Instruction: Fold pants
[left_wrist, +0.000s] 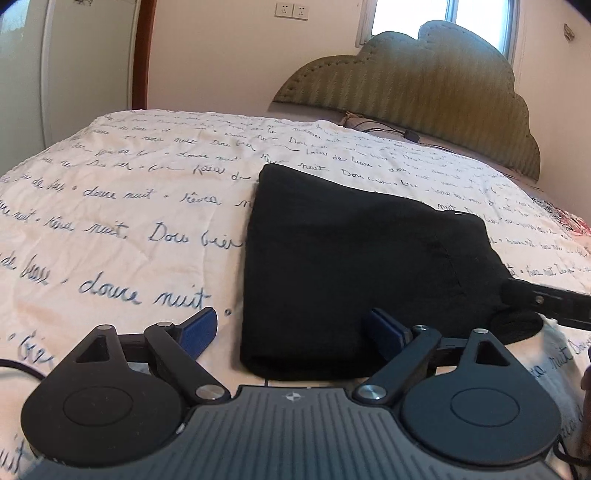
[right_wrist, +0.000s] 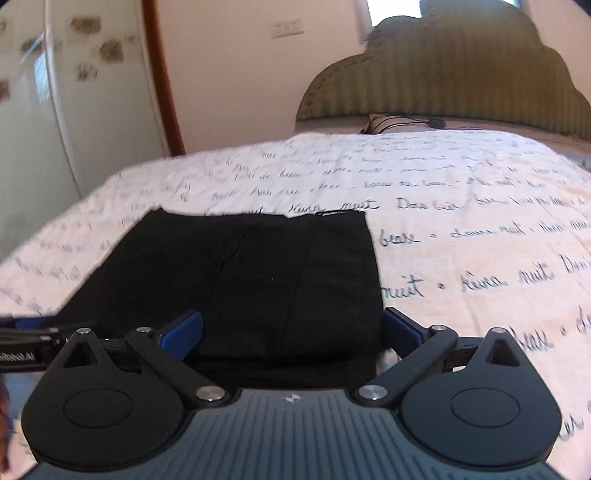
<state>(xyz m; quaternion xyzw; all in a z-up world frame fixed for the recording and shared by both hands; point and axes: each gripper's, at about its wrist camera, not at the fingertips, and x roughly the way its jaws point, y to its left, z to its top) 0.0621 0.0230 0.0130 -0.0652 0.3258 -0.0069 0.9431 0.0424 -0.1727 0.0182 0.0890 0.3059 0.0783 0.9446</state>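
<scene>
Left claw (left_wrist: 291, 332) spread wide, right claw (right_wrist: 291, 336) likewise, both empty, one black pants (left_wrist: 351, 266), seemingly folded, one bedspread (left_wrist: 129, 206)

Both views sit low over the bed, each looking forward along its own gripper toward the headboard (left_wrist: 424, 99) and the far wall. The left wrist view rides behind the left gripper (left_wrist: 293, 334), close to the near edge of the folded black pants (left_wrist: 351, 266), which fill its centre-right. The right wrist view rides behind the right gripper (right_wrist: 291, 334), just as close, with the pants at centre-left (slightly blurred). Shared ground: the pants, the script-printed bedspread (left_wrist: 129, 206), the headboard, the wall sockets (left_wrist: 291, 11). Each view catches the other gripper at its edge, right side in the left view, left side in the right.
</scene>
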